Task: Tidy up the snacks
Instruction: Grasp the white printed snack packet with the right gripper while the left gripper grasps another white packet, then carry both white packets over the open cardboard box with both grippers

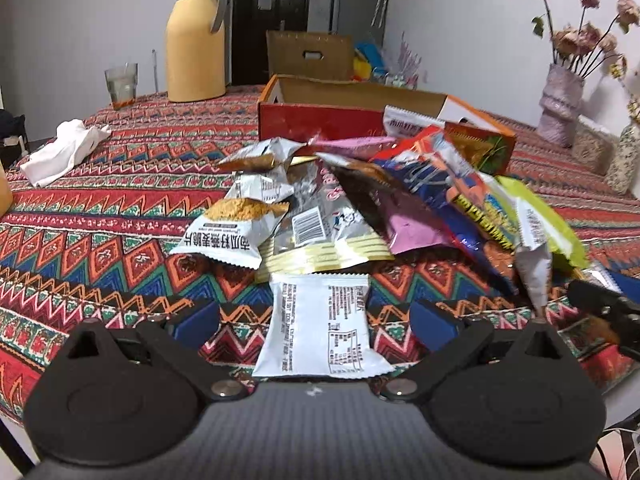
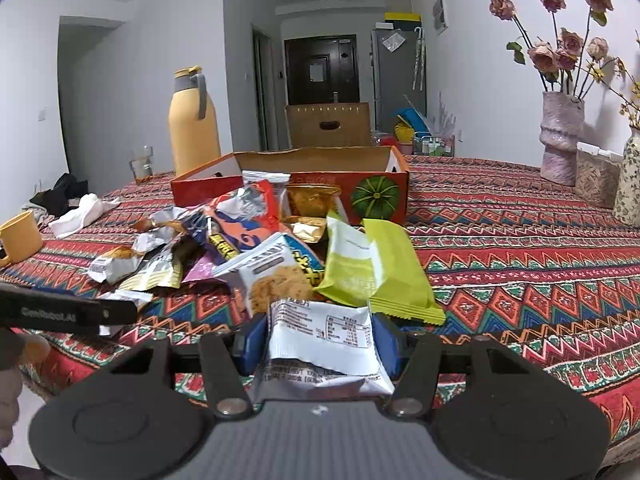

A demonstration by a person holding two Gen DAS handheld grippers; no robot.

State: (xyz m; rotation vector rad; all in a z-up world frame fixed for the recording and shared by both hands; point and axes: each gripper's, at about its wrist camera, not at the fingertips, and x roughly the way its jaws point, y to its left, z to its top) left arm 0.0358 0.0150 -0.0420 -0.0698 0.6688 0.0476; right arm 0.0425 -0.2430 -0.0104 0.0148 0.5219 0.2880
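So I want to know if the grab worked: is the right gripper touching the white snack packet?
Touching. In the right wrist view the right gripper has both blue pads pressed against the sides of the white snack packet, which crumples between them.

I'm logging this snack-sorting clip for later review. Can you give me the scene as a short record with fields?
surface: table with patterned cloth
container: open red box behind the pile
snack pile: loose packets heaped in front of the box
right hand-held gripper: shut on a white packet
left hand-held gripper: open, another white packet lying between its fingers
also on table: yellow jug, glass, vase of flowers, white cloth
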